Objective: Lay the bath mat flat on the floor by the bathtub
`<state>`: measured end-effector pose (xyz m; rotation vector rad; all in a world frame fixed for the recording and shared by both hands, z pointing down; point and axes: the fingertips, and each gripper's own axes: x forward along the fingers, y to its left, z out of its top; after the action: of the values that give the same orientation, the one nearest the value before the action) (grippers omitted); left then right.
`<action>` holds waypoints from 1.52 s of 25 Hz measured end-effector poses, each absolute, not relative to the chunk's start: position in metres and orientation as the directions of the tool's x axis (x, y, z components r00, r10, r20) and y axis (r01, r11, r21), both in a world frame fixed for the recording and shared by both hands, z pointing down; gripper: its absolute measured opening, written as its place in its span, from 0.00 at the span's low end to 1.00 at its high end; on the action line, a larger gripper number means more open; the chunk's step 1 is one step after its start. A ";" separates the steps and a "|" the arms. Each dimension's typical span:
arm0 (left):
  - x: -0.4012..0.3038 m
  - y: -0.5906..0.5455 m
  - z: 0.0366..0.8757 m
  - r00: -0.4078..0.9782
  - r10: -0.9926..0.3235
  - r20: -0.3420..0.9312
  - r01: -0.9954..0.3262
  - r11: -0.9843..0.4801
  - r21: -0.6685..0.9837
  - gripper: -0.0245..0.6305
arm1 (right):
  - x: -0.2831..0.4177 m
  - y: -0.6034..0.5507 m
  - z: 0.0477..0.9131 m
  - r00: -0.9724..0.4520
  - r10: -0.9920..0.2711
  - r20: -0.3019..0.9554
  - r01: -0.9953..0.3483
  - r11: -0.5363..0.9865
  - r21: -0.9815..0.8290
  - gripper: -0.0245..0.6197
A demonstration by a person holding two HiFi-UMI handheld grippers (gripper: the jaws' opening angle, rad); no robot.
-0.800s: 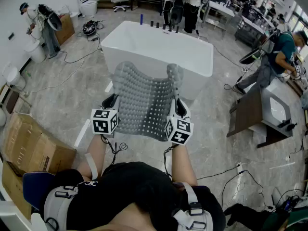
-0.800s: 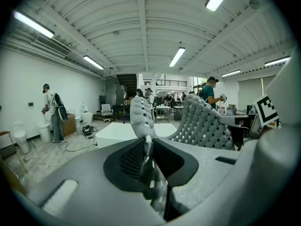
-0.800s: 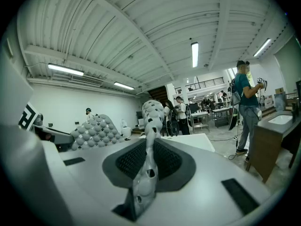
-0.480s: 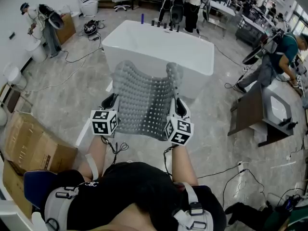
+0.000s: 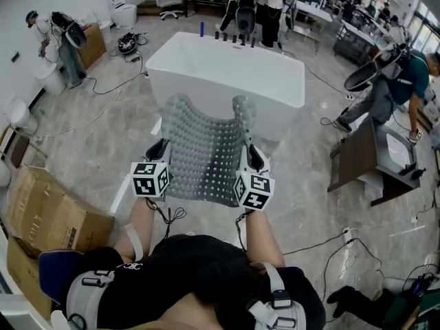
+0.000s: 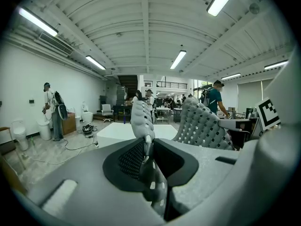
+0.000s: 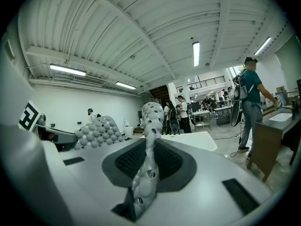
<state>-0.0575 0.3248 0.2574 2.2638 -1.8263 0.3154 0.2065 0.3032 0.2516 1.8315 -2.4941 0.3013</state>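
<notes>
A grey perforated bath mat with a bumpy surface hangs stretched between my two grippers, held up in the air in front of the white bathtub. My left gripper is shut on the mat's left edge; that edge rises out of its jaws. My right gripper is shut on the mat's right edge. The mat's far corners curl upward. In the left gripper view the mat's other side shows to the right.
A cardboard box stands at the left, a dark cabinet with a basin at the right. Cables trail over the marble floor. Several people stand behind the tub; toilets line the left wall.
Both grippers and the mat have shifted slightly left and a little lower in the view. The grip on both edges is unchanged.
</notes>
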 end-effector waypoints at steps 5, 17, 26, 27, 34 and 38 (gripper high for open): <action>-0.078 0.322 0.261 0.227 -0.930 0.289 -0.973 -0.227 0.035 0.13 | 0.179 0.307 0.258 -0.308 -0.939 0.154 -0.949 0.292 -0.122 0.13; -0.107 0.318 0.275 0.284 -0.911 0.298 -0.958 -0.285 0.042 0.13 | 0.146 0.311 0.269 -0.270 -0.948 0.168 -0.959 0.249 -0.134 0.13; -0.134 0.294 0.280 0.286 -0.912 0.293 -0.955 -0.295 0.017 0.13 | 0.120 0.280 0.275 -0.281 -0.947 0.158 -0.955 0.261 -0.139 0.13; -0.136 0.289 0.279 0.284 -0.913 0.292 -0.956 -0.295 0.009 0.13 | 0.118 0.274 0.273 -0.283 -0.947 0.152 -0.955 0.263 -0.141 0.13; -0.140 0.230 0.276 0.273 -0.921 0.278 -0.956 -0.292 -0.029 0.13 | 0.117 0.209 0.272 -0.297 -0.947 0.125 -0.949 0.278 -0.151 0.13; -0.142 0.176 0.292 0.278 -0.914 0.294 -0.954 -0.299 -0.029 0.13 | 0.117 0.153 0.287 -0.298 -0.945 0.134 -0.948 0.276 -0.160 0.13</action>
<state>-0.1417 0.1763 0.2925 2.3848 -1.7593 0.3856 0.1166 0.1529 0.2871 1.8545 -2.4993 0.3272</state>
